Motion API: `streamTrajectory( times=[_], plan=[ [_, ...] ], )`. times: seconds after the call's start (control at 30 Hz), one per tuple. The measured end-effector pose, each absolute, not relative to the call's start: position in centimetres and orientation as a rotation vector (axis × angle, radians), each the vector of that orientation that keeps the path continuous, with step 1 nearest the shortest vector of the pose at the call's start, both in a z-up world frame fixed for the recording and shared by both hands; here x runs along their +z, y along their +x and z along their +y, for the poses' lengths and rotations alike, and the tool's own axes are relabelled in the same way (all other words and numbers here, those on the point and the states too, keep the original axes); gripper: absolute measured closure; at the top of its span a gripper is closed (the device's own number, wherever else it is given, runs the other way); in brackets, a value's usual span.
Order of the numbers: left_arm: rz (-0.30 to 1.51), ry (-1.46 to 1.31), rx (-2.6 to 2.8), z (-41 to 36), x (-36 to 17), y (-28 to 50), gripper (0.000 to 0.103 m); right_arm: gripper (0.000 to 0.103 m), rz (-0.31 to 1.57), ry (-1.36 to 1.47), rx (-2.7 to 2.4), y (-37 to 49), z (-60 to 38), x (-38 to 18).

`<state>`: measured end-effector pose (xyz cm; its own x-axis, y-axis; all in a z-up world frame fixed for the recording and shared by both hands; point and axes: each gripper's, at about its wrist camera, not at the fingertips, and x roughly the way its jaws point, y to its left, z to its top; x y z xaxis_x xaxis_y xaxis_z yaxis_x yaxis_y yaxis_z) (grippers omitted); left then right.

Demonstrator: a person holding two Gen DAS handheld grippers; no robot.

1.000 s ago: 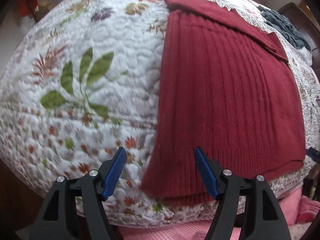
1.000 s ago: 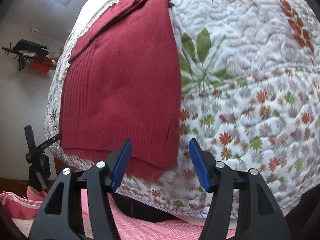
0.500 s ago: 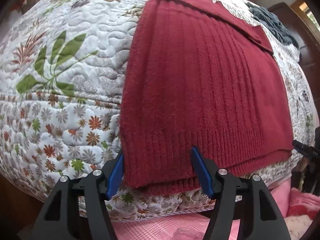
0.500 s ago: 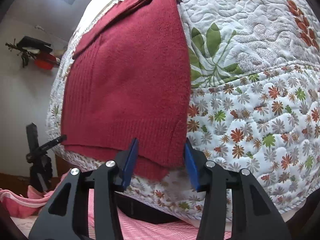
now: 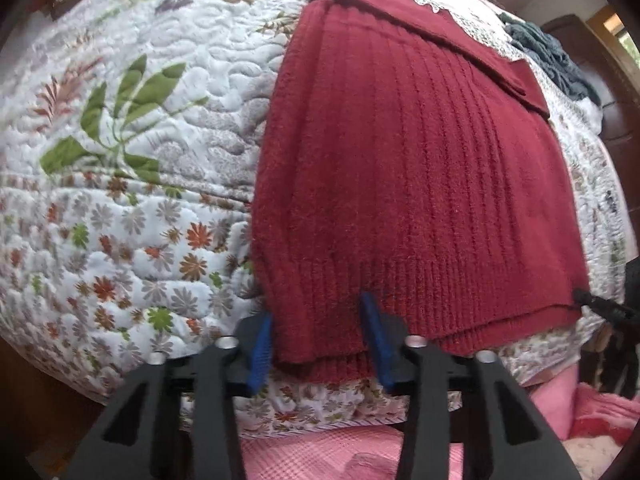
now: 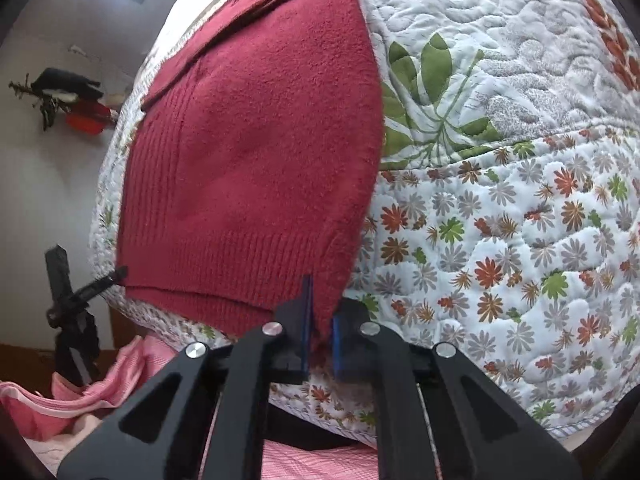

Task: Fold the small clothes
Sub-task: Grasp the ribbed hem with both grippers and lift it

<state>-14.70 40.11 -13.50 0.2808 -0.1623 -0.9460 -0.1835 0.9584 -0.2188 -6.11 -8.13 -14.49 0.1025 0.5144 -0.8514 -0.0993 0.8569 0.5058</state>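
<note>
A dark red ribbed sweater (image 5: 400, 168) lies flat on a floral quilt (image 5: 132, 208), with its hem hanging over the near bed edge. My left gripper (image 5: 318, 340) is open. Its blue fingers (image 5: 262, 344) straddle the left hem corner, with cloth between them. In the right wrist view the same sweater (image 6: 248, 152) fills the left half. My right gripper (image 6: 320, 328) is shut on its right hem corner, and the knit is pinched between the pads. A folded sleeve lies across the sweater's far end.
A grey-blue garment (image 5: 552, 60) is bunched at the far right of the bed, beside dark wooden furniture (image 5: 616, 92). Pink cloth (image 6: 60, 400) lies below the bed edge. A black gripper part (image 6: 80, 292) shows at the opposite hem corner.
Both grippers moved in onto the hem corners. The right gripper went from open to shut on the right corner. The left gripper's fingers narrowed around the left corner.
</note>
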Motion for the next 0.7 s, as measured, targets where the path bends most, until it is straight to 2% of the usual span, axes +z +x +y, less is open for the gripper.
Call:
streamTrajectory(
  times=[0.07,0.1,0.5,0.7],
  plan=[
    [1.274,-0.321,0.009,40.2,-12.9,-14.7,0.092,0.097,1.391,0.354,0.481,-6.1,-8.1,-14.1],
    [1.261,-0.337,-0.001,40.4,-12.5,-14.7,0.095,0.098,1.382,0.357,0.497,-6.1,-8.1,-13.7],
    [1.075,-0.503,-0.064,43.4,-6.8,-10.8,0.096,0.098,1.256,0.497,0.609,-1.5,-9.5,-8.0],
    [1.023,-0.541,-0.04,45.0,-6.3,-6.1,0.096,0.098,1.238,0.496,0.589,3.1,-9.6,-6.8]
  ],
)
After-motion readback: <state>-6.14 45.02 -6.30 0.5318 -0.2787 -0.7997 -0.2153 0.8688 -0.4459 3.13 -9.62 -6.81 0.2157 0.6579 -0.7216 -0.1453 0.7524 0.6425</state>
